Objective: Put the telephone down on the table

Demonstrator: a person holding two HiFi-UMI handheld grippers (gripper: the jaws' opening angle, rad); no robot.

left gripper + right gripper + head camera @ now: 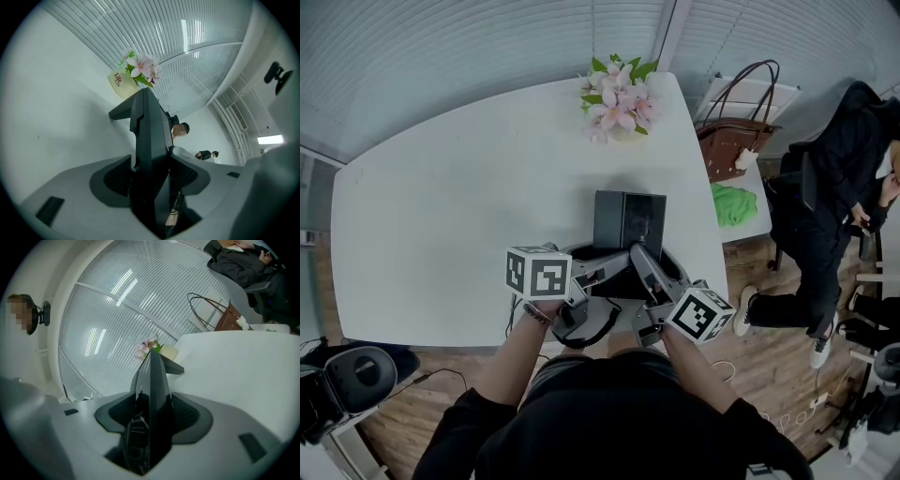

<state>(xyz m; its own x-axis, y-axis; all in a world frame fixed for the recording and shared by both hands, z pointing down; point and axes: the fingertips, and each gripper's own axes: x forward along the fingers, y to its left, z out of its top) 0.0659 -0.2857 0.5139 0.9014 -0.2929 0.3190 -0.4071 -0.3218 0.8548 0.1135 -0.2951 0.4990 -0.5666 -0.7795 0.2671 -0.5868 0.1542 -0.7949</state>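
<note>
Over the near edge of the table (441, 216), I had the telephone (628, 220) gripped from both sides, its dark body reaching in from the rim toward the flowers (617, 98) at the far edge. My left claw (151, 168) was spread wide, its pads pressed on the two flanks of the phone's lower end. My right claw (153, 411) was just as wide and closed on that same end from the other side.

I judged this to be the setting-down step, with the release not yet made. The next move called for settling the base flat on the white top, well in from the rim. Both claws would then have to let go evenly, so that neither one dragged or tipped it.

From above, the head view showed where the phone sat on the table and how my two claws met it. It could not show the pads. Whether the base already rested on the surface I could not quite tell from there. Each gripper view showed the phone edge-on and filling the gap between the pads. Only the left one showed the lettered flower pot (119, 82).
</note>
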